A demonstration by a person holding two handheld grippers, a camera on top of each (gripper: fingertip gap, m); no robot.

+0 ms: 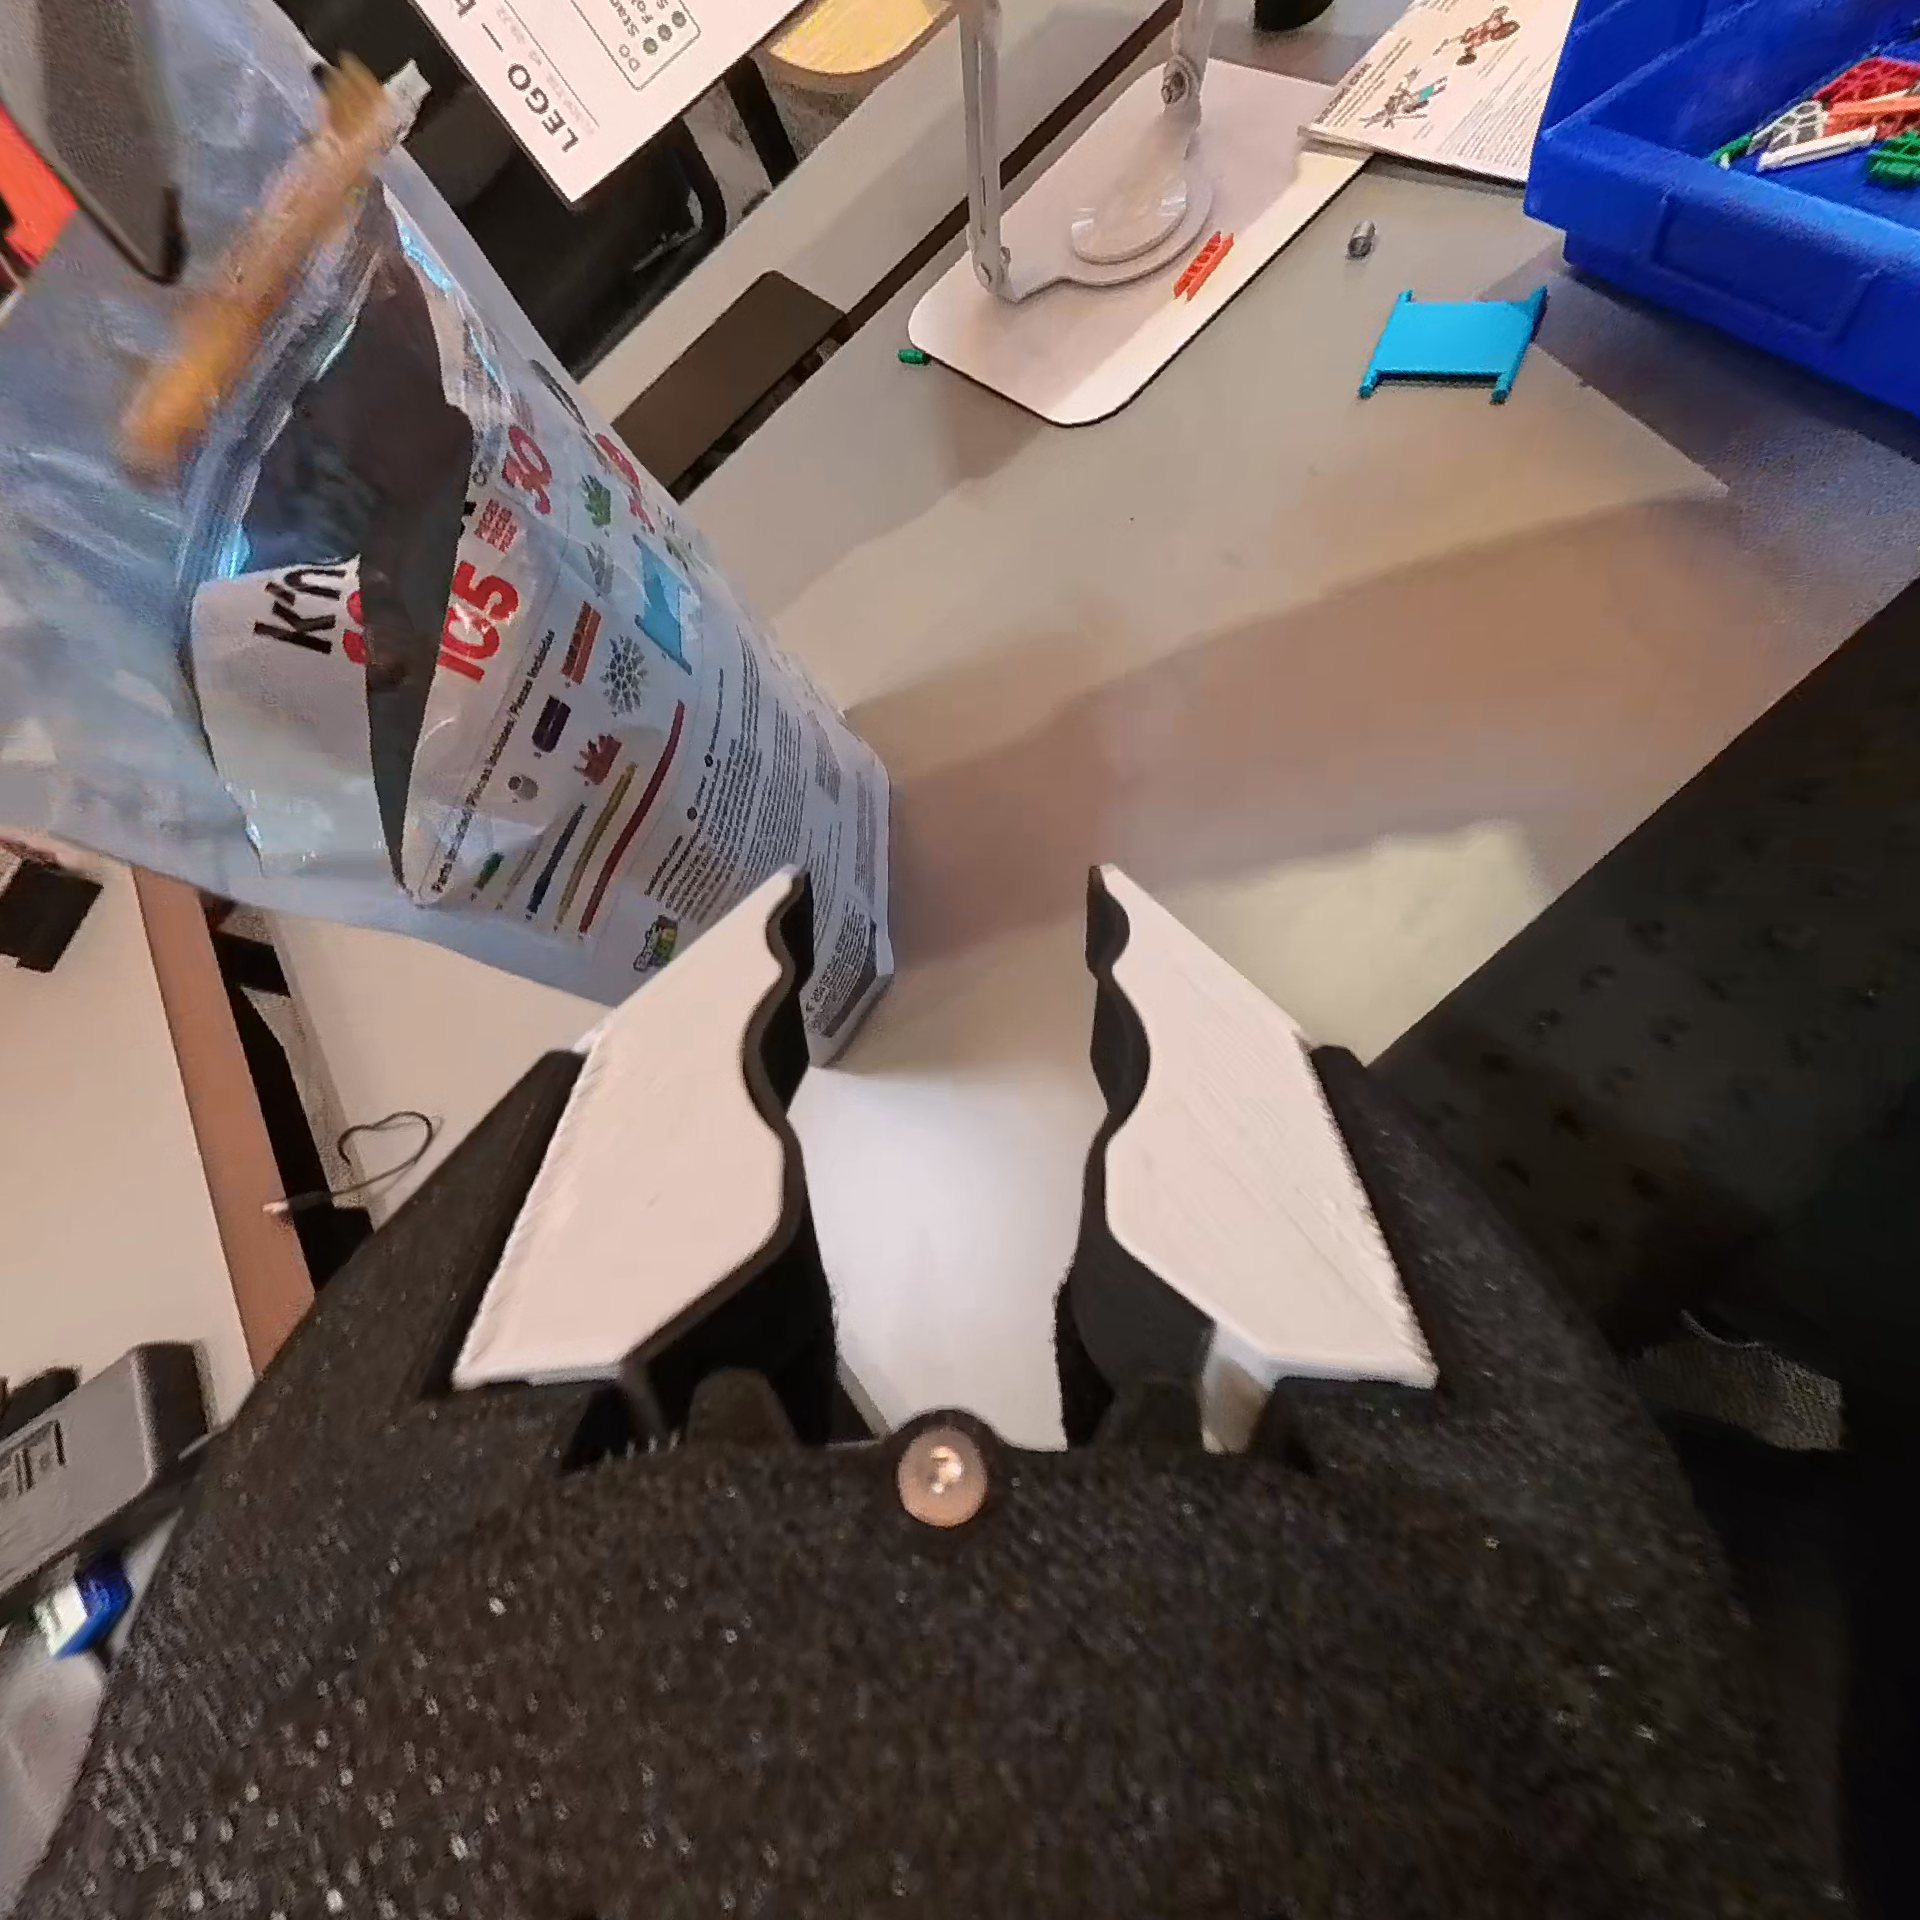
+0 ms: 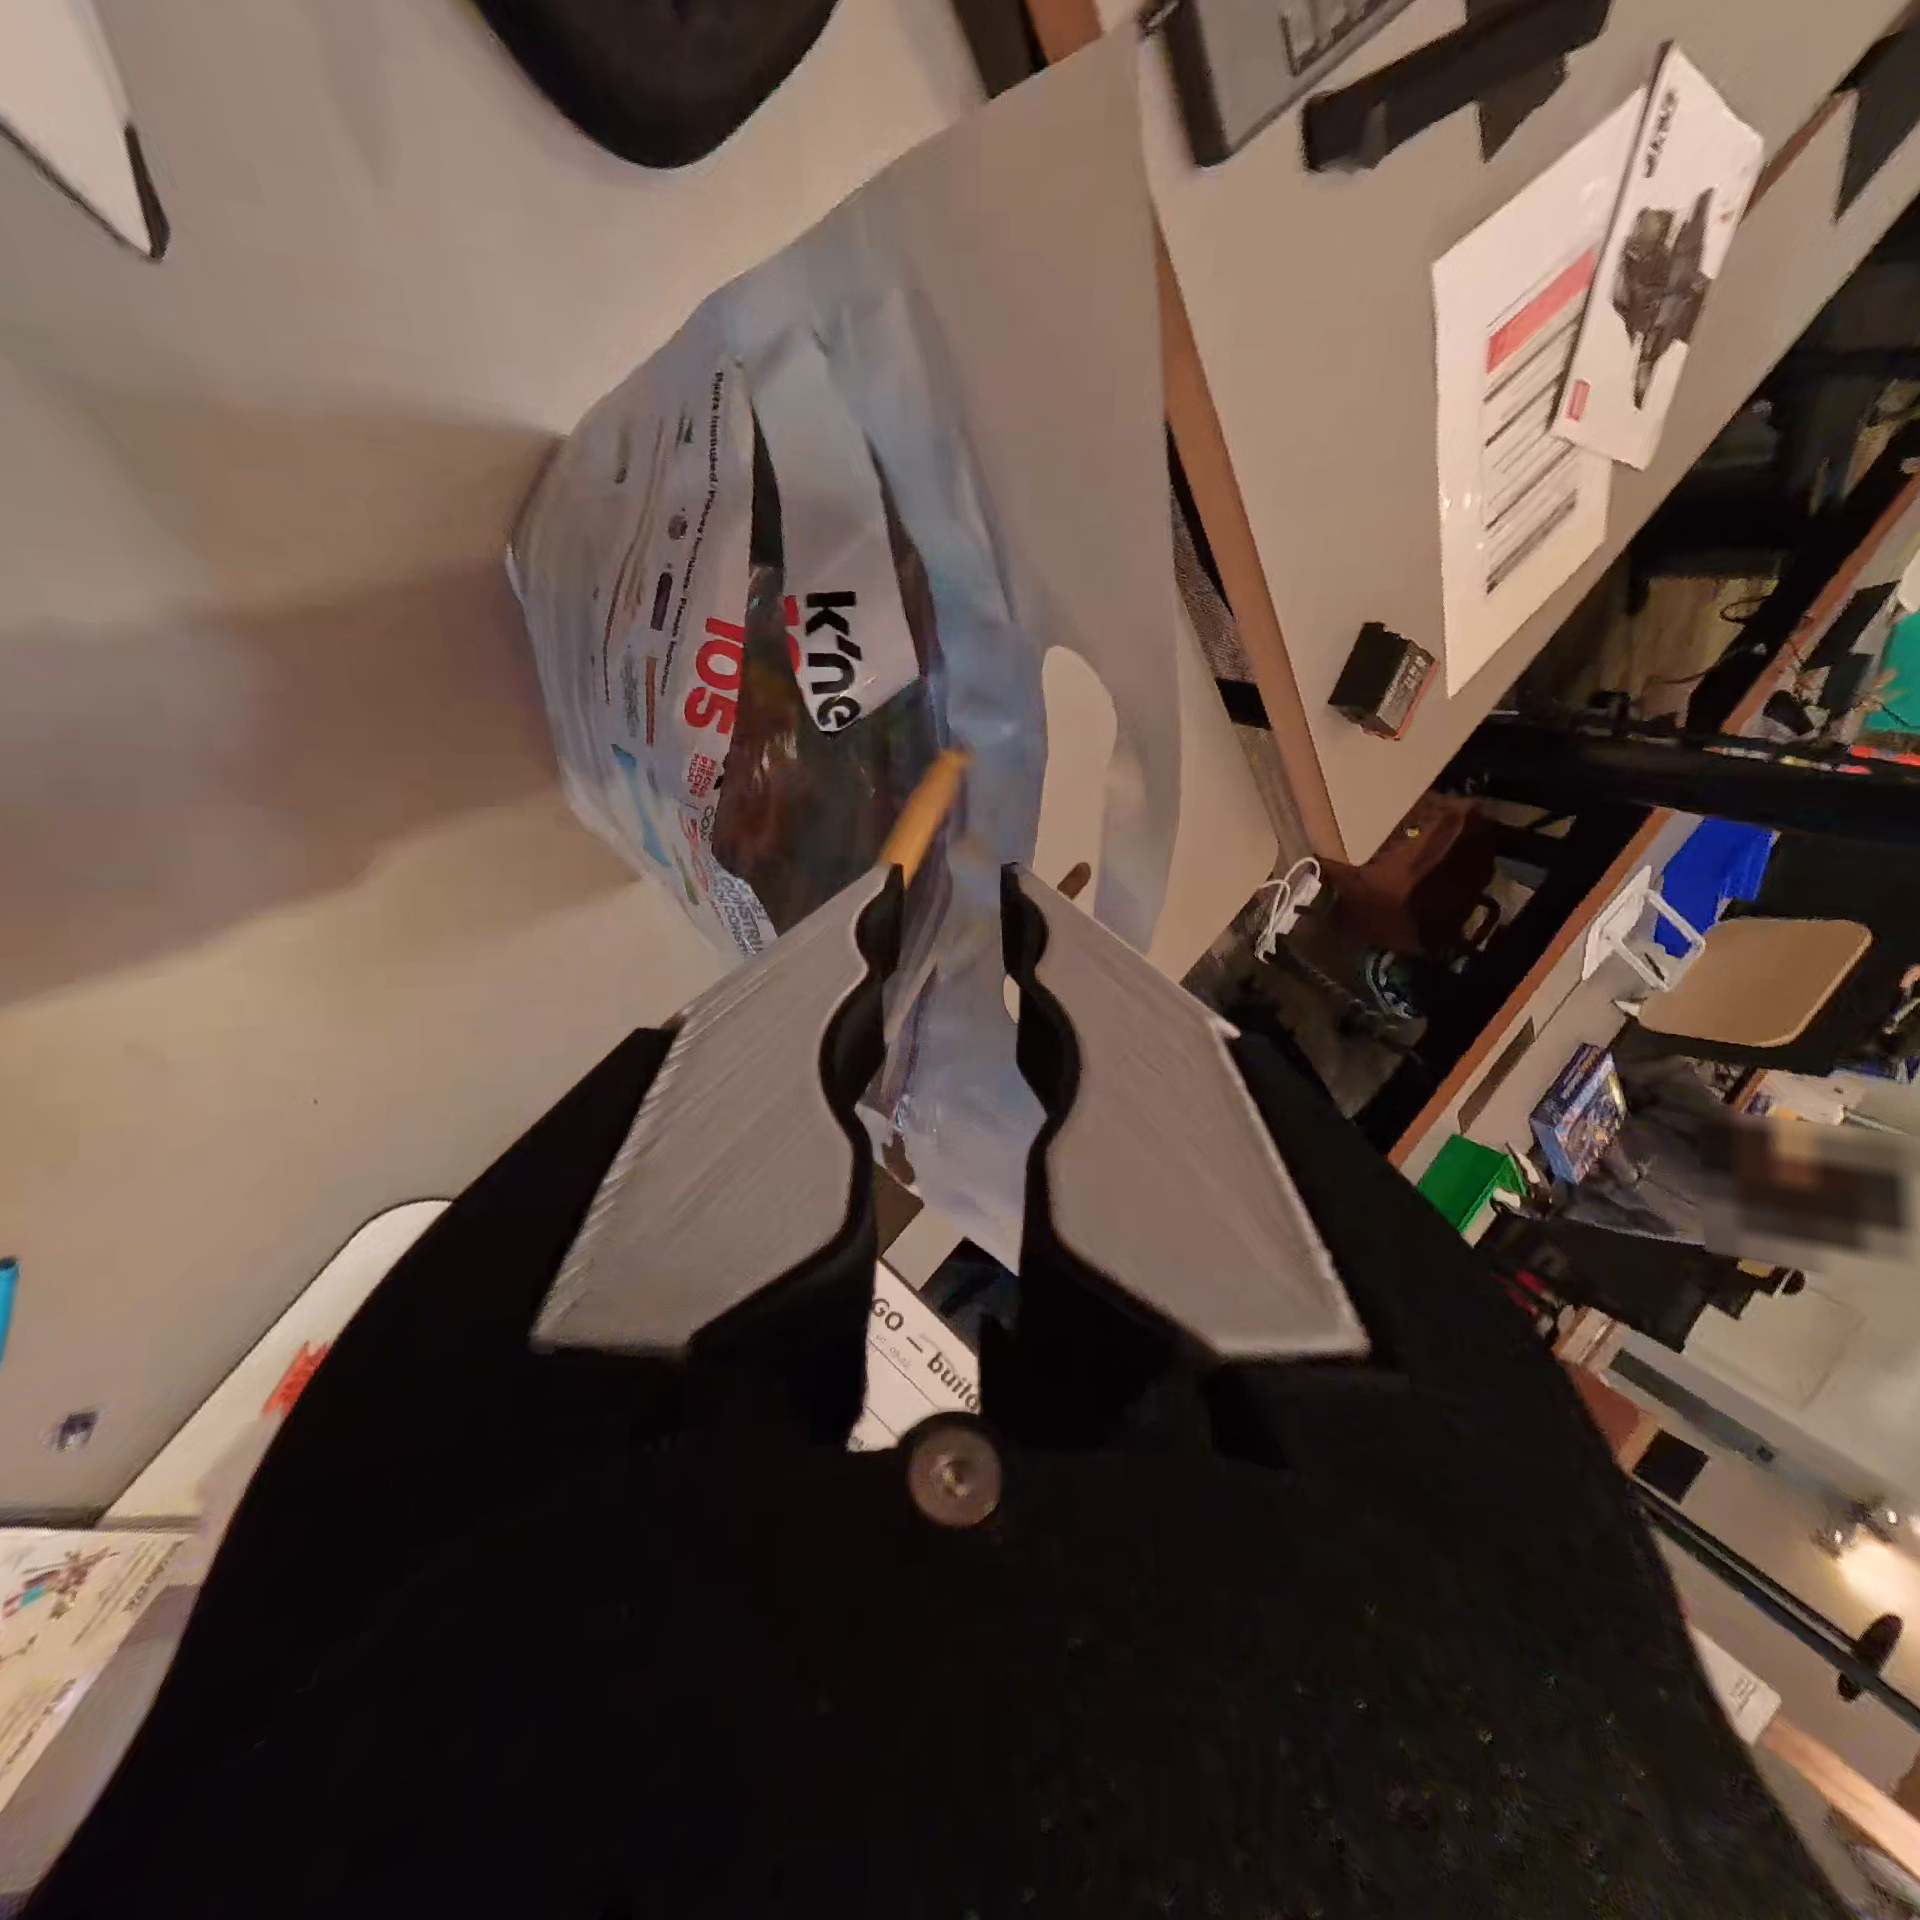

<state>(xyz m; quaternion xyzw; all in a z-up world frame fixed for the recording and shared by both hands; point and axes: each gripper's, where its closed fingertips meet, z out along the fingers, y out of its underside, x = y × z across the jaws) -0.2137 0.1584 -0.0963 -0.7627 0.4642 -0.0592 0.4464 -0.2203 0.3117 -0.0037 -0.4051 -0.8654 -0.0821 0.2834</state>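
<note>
A light blue printed pouch (image 1: 644,727) of construction pieces stands tilted on the grey table (image 1: 1195,582) with its top gaping open. My left gripper (image 1: 945,883) is open and empty, low over the table, its left finger right beside the pouch's bottom corner. In the right wrist view my right gripper (image 2: 951,878) looks down over the pouch (image 2: 665,582) mouth, jaws a little apart. A thin yellow rod (image 2: 928,816) sticks out past its left fingertip, not pinched, over the dark opening. The rod (image 1: 260,260) shows blurred at the pouch top in the left wrist view.
A blue bin (image 1: 1662,239) of coloured pieces sits at the far right, with an instruction sheet (image 1: 1455,94) behind it. A cyan panel (image 1: 1449,343), a small orange piece (image 1: 1203,265) and a white stand base (image 1: 1122,312) lie beyond. A black perforated mat (image 1: 1662,1039) is at the right. My left gripper's tips are some 9 cm from the light blue printed pouch (image 1: 644,727).
</note>
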